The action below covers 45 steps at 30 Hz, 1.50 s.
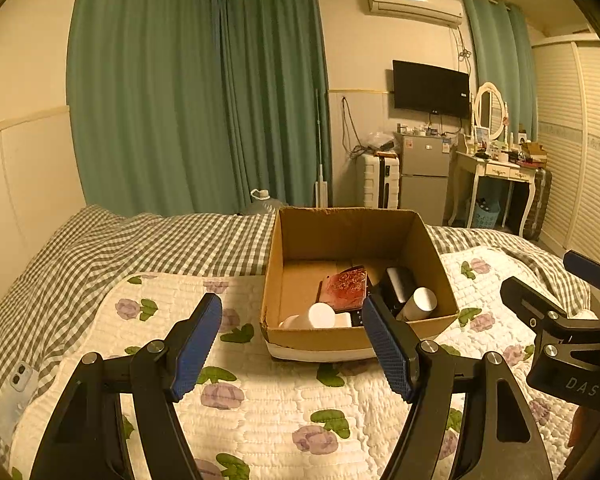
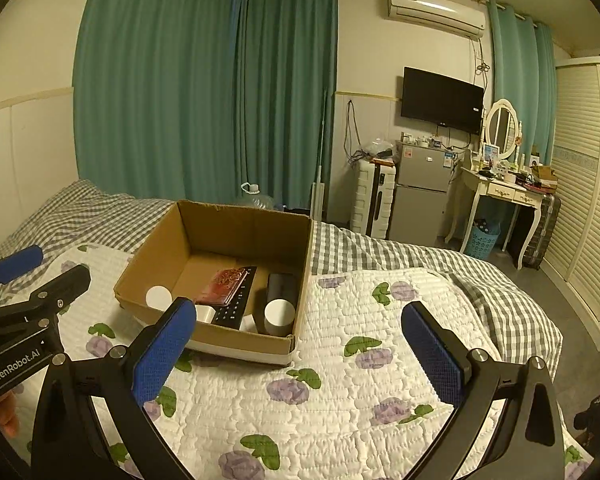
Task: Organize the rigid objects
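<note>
An open cardboard box (image 1: 352,224) (image 2: 236,216) stands on the flowered quilt. Inside lie a red patterned case (image 1: 346,288) (image 2: 226,286), a black remote (image 2: 238,304), a dark cylinder (image 1: 398,282) (image 2: 282,284) and white cylinders (image 1: 420,303) (image 2: 278,316), with more white ones (image 1: 320,316) (image 2: 159,297) near the front wall. My left gripper (image 1: 292,340) is open and empty, held above the quilt in front of the box. My right gripper (image 2: 296,356) is open and empty, to the right of the box front. Each gripper shows at the edge of the other's view.
A phone (image 1: 14,396) lies on the checked sheet at the bed's left edge. Beyond the bed stand a water jug (image 2: 256,198), a white suitcase (image 2: 374,200), a small fridge (image 2: 420,192), a dressing table (image 2: 504,196) and louvred wardrobe doors (image 2: 588,200).
</note>
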Available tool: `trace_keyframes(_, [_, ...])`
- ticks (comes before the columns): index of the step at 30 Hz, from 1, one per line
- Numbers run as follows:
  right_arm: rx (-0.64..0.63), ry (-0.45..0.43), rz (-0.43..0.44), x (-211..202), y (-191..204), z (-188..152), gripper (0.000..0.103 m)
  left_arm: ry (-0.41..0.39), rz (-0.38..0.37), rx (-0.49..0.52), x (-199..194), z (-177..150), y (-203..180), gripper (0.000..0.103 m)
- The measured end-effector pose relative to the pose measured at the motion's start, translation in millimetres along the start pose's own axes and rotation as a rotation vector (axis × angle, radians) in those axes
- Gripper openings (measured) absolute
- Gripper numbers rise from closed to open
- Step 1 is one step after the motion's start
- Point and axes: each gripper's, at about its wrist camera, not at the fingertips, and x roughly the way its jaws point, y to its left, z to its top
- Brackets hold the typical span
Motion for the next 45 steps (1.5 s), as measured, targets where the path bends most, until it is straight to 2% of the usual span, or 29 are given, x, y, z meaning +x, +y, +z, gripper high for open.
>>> trace_keyframes(45, [-0.016,0.011,-0.018,1.5,0.0,-5.4,0.103,0.019,-0.004,0.006,3.2,1.5,-0.8,0.075])
